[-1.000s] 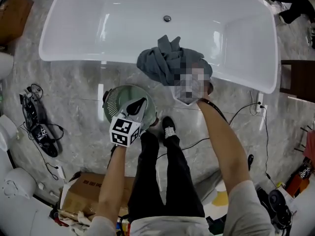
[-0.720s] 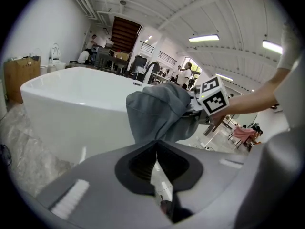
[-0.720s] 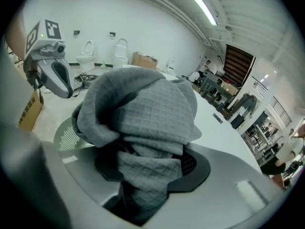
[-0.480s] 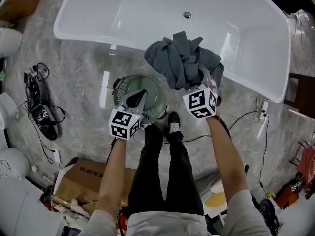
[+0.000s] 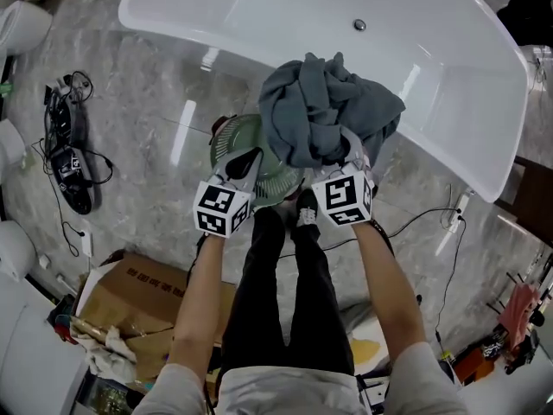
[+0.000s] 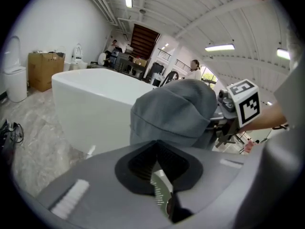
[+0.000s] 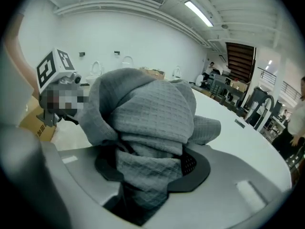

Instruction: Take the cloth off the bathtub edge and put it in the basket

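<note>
Hanging bunched at frame centre, the cloth (image 5: 324,115) is clamped in the right hand-held gripper (image 5: 345,151) over the basket (image 5: 225,143), whose rim the left hand-held gripper (image 5: 243,164) pinches; released off-centre, loose folds could drape outside it.

Left tool (image 5: 244,161), right tool (image 5: 349,150), both clamped shut

You worked under bright ceiling strip lights (image 6: 219,47), which left white glare streaks on the floor (image 5: 147,145) and bathtub (image 5: 259,15); both gripper views bowed and darkened at their corners.
</note>
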`<state>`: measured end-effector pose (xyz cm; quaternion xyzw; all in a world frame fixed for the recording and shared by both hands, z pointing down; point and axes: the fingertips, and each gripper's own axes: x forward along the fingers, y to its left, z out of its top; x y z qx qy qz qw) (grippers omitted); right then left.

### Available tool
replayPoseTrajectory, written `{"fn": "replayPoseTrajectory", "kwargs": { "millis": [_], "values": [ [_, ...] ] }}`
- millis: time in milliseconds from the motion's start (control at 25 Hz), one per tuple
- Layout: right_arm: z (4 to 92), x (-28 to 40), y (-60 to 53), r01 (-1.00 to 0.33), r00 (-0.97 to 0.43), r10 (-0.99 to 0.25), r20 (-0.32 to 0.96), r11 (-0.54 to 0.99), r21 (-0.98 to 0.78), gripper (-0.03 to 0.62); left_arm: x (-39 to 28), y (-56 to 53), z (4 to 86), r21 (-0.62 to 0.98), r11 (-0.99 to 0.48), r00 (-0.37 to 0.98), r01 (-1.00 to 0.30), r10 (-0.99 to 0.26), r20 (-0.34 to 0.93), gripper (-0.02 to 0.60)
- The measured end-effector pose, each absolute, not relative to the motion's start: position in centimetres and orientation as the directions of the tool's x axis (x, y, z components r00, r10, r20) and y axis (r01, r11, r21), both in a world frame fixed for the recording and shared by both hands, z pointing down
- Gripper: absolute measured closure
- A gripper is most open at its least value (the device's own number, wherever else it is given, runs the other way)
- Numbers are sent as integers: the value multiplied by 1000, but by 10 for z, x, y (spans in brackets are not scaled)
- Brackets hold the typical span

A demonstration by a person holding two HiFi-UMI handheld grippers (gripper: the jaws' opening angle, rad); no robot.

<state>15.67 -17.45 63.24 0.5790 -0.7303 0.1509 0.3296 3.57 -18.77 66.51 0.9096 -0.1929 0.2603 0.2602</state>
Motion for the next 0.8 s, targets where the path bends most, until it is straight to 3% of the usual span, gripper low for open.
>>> {"fn": "replayPoseTrajectory", "kwargs": {
  "millis": [400, 800],
  "values": [
    [636, 41, -165, -898, -332, -695, 638, 440, 12, 395, -17, -194, 680, 382, -724, 752, -574, -281, 596, 522],
    [668, -41, -147, -860, -463, -603, 650, 484, -163, 395, -80, -180, 707, 378, -640, 678, -669, -316, 664, 523]
  ]
}}
